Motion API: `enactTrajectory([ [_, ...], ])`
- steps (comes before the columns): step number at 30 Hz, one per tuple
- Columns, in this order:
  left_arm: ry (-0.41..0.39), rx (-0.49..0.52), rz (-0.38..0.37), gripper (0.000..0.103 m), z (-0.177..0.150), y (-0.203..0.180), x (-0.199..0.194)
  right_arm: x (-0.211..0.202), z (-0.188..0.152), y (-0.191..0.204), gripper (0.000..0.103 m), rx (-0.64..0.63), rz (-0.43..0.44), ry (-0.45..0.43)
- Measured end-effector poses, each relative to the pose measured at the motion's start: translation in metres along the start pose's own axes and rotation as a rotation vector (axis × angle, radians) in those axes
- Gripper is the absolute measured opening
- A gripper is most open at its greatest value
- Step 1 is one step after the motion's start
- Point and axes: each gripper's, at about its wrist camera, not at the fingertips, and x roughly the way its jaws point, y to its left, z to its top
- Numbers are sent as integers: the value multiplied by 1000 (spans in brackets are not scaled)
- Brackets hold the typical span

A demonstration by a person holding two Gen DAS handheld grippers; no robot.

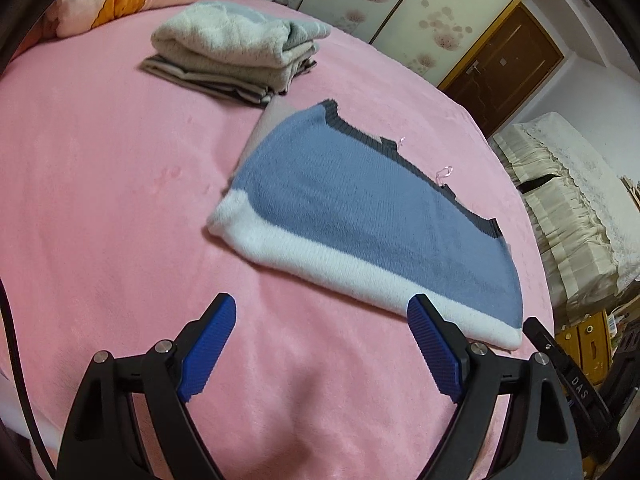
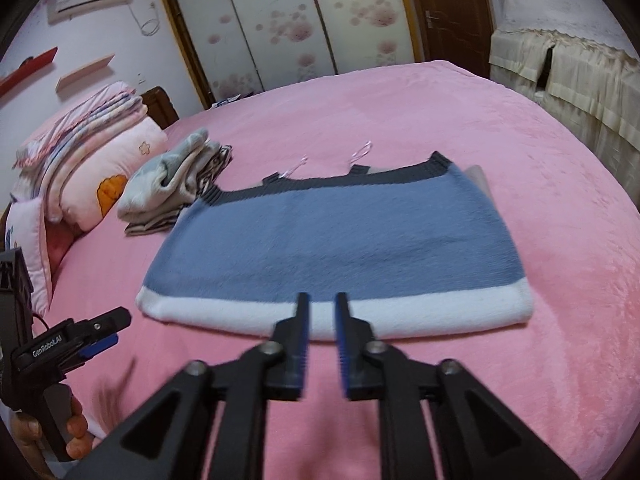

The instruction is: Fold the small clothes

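A small blue knit top (image 1: pixel 360 208) with a white hem and dark grey neckline lies flat on the pink bed; it also shows in the right wrist view (image 2: pixel 340 236). My left gripper (image 1: pixel 322 306) is open wide and empty, just above the sheet in front of the white hem, its right finger near the hem's corner. It also shows in the right wrist view (image 2: pixel 100 328) at the lower left. My right gripper (image 2: pixel 322 300) hovers over the middle of the white hem with its jaws nearly together and a narrow gap, holding nothing.
A stack of folded clothes (image 1: pixel 236 56) lies at the back, also visible in the right wrist view (image 2: pixel 176 184), beside pillows (image 2: pixel 108 168). The pink bed (image 1: pixel 100 180) drops off at the right toward covered furniture (image 1: pixel 560 200). A wardrobe stands behind.
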Motion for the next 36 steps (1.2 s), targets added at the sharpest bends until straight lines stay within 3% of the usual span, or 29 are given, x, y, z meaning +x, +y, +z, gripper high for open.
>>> enactTrajectory([
  [2,10,-6,-6,87,-4,1,5,0,-5,6,27,-14,-1,-11],
  [6,42,-23,-22,87,-11,4,21,5,-11,15,27,-29,11,-14],
  [12,56,-119,-155,87,-20,18,48,15,-17,22,27,-46,21,-17],
  [16,13,-173,-225,90,-22,27,63,21,-18,25,27,-57,30,-20],
  [21,-51,-160,-264,99,-18,24,75,32,-19,28,27,-64,34,-18],
  [27,-89,-166,-283,102,1,20,92,41,-18,30,27,-68,32,-37],
  [36,-127,-339,-352,102,50,39,121,44,-10,25,27,-68,25,-72],
])
